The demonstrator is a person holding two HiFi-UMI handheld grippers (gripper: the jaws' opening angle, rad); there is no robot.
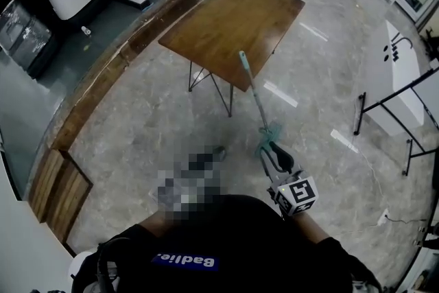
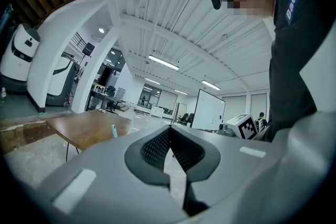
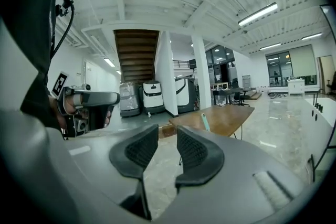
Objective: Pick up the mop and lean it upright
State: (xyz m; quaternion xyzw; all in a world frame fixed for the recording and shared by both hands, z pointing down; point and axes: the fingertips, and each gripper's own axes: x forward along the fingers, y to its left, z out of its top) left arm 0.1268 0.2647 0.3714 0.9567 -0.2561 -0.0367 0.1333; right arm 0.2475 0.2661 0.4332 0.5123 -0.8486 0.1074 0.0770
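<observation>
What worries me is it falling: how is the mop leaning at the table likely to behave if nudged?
The mop probably tips easily: only the top of its thin handle seems to rest against the wooden table edge. The handle looks straight, likely stiff; the teal head on the floor looks soft. The glossy floor may let it slide.

A teal-handled mop [image 1: 252, 89] stands on the grey stone floor [image 1: 137, 120], its handle top leaning against the near edge of the brown wooden worktop [image 1: 233, 10]. A long wooden bench [image 1: 103, 79] runs along the left, and a white counter [image 1: 391, 72] lies to the right.
</observation>
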